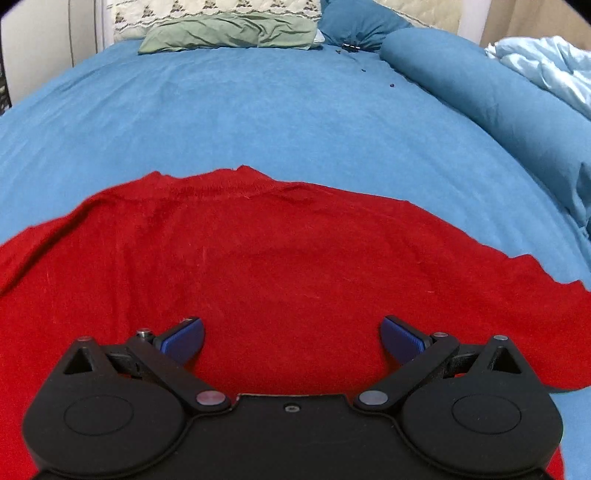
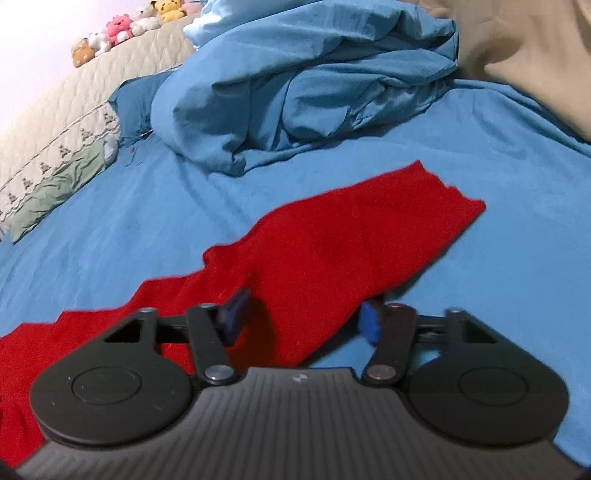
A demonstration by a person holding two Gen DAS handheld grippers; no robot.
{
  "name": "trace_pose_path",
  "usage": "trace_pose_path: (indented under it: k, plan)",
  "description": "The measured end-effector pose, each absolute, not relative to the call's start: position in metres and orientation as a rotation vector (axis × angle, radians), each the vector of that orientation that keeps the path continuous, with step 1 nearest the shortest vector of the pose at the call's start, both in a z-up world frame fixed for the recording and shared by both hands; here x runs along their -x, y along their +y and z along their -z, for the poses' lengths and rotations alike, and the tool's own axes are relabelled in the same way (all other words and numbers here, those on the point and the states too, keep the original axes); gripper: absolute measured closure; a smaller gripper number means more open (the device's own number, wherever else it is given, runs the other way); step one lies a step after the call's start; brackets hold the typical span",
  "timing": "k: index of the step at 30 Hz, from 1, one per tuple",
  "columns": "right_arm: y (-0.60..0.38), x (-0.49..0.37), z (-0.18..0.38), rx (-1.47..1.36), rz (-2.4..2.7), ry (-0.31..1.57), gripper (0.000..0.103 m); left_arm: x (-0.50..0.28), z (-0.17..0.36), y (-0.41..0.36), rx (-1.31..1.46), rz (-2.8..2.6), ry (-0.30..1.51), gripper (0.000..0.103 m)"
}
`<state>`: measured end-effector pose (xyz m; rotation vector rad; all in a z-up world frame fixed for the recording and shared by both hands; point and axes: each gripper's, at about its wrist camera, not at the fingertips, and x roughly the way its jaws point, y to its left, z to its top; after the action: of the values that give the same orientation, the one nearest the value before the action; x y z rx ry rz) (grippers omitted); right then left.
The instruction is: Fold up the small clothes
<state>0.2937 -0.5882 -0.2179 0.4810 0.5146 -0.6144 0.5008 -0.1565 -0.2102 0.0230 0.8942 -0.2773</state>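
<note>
A red knit sweater (image 1: 280,266) lies spread flat on the blue bed sheet (image 1: 258,110), neckline pointing away from me. My left gripper (image 1: 291,338) hovers over the sweater's lower body, jaws wide open and empty. In the right wrist view one sleeve of the sweater (image 2: 351,236) stretches out to the right on the sheet. My right gripper (image 2: 303,317) is open and empty over the base of that sleeve; its left finger is above red cloth, its right finger at the sleeve's lower edge.
A rumpled blue duvet (image 2: 314,81) is piled behind the sleeve. A green pillow (image 1: 229,35) and a blue bolster (image 1: 480,96) lie at the head of the bed. Plush toys (image 2: 122,26) sit on the headboard.
</note>
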Motion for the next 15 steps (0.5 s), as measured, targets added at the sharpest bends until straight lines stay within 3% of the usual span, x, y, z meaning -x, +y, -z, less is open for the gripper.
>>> trace_pose_path:
  k: [2, 5, 12, 15]
  plan:
    - [-0.589, -0.298, 0.214, -0.469, 0.63, 0.518, 0.068, -0.502, 0.209, -0.154, -0.032, 0.283, 0.891, 0.0]
    - [-0.583, -0.306, 0.197, -0.447, 0.603, 0.494, 0.081, -0.503, 0.203, -0.145, -0.027, 0.295, 0.89, 0.0]
    - [-0.478, -0.362, 0.101, -0.326, 0.22, 0.335, 0.083, -0.486, 0.165, -0.098, -0.087, 0.257, 0.765, 0.0]
    - [-0.398, -0.396, 0.089, -0.288, -0.058, 0.333, 0.083, -0.472, 0.151, -0.07, -0.114, 0.19, 0.711, 0.0]
